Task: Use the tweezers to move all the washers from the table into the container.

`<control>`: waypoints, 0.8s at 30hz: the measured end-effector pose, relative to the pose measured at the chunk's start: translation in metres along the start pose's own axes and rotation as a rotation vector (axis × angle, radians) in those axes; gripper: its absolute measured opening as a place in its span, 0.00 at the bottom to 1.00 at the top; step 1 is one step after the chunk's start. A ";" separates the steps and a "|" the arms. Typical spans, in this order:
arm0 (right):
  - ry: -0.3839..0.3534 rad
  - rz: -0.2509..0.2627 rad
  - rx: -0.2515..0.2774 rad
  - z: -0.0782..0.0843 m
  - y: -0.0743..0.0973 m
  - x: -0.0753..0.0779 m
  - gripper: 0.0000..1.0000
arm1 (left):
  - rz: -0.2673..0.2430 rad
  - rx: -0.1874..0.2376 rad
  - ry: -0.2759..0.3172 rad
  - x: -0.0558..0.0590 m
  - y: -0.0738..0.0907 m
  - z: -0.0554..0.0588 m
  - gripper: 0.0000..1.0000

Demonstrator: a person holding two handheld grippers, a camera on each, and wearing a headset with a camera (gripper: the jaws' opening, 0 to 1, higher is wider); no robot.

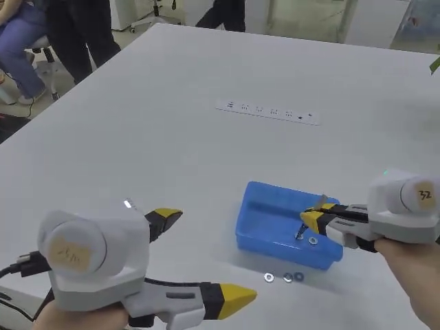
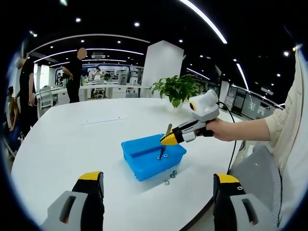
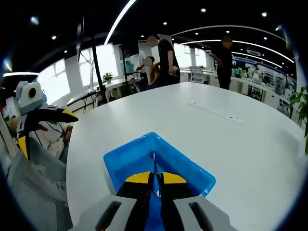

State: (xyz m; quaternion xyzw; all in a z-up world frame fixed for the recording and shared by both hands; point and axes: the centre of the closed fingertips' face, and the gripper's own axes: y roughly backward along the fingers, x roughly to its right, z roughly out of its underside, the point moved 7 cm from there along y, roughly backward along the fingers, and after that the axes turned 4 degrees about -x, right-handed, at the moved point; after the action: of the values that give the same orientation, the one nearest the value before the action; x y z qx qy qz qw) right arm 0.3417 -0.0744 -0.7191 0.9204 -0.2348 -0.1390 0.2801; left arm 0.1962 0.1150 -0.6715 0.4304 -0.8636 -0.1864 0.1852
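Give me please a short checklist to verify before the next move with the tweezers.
1. Grip: right gripper shut on the tweezers: ok.
2. Position: tweezers tips over the blue container: ok.
3. Load: something held between the tips: cannot tell.
4. Progress: table cleared: not ok, three washers lie by the container's near wall.
5. Clearance: left gripper open, apart from the container: ok.

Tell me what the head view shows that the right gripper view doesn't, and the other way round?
Head view: three small metal washers on the white table beside the blue plastic container, plus one more inside it. Right gripper view: ceiling light strips and bright windows. Both: the container, the long white power strip, and thin metal tweezers clamped in the right gripper.
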 end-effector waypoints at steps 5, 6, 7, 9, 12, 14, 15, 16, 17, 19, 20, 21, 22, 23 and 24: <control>-0.009 0.005 0.037 -0.004 0.014 -0.005 0.03 | 0.002 -0.002 0.001 0.001 0.000 0.002 0.97; -0.008 0.006 0.048 -0.005 0.017 -0.007 0.03 | 0.003 -0.003 0.001 0.001 -0.001 0.002 0.96; -0.011 0.008 0.061 -0.007 0.022 -0.008 0.02 | 0.003 -0.003 0.002 0.001 0.000 0.002 0.96; -0.015 0.020 0.092 -0.011 0.030 -0.011 0.02 | 0.003 -0.002 0.003 0.002 0.000 0.002 0.96; -0.028 0.020 0.129 -0.015 0.040 -0.016 0.02 | 0.008 -0.002 0.003 0.003 -0.001 0.002 0.96; -0.027 0.025 0.150 -0.018 0.046 -0.019 0.02 | 0.013 -0.003 0.002 0.005 -0.002 0.002 0.96; -0.025 0.025 0.156 -0.019 0.048 -0.021 0.02 | 0.013 -0.004 0.000 0.005 -0.002 0.002 0.96; -0.027 0.024 0.165 -0.019 0.051 -0.024 0.02 | 0.015 -0.004 -0.001 0.005 -0.002 0.002 0.96; -0.029 0.021 0.172 -0.019 0.053 -0.027 0.02 | 0.017 -0.004 0.000 0.006 -0.002 0.002 0.96; -0.031 0.015 0.182 -0.019 0.056 -0.032 0.02 | 0.016 -0.002 -0.001 0.006 -0.002 0.002 0.96; -0.032 0.009 0.188 -0.019 0.059 -0.035 0.02 | 0.017 -0.002 0.000 0.006 -0.002 0.002 0.96; -0.032 0.006 0.190 -0.018 0.060 -0.037 0.02 | 0.017 -0.001 0.002 0.006 -0.002 0.002 0.96; -0.032 0.000 0.191 -0.017 0.061 -0.039 0.02 | 0.017 -0.002 0.002 0.006 -0.002 0.003 0.96; -0.033 -0.004 0.188 -0.015 0.061 -0.041 0.02 | 0.018 -0.004 0.001 0.006 -0.002 0.003 0.96; -0.036 -0.009 0.183 -0.012 0.061 -0.043 0.02 | 0.019 -0.005 0.001 0.006 -0.002 0.003 0.96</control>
State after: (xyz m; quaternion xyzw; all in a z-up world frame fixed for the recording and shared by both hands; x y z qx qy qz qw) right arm 0.2879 -0.0918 -0.6681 0.9406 -0.2473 -0.1345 0.1900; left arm 0.1928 0.1096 -0.6743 0.4216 -0.8671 -0.1868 0.1885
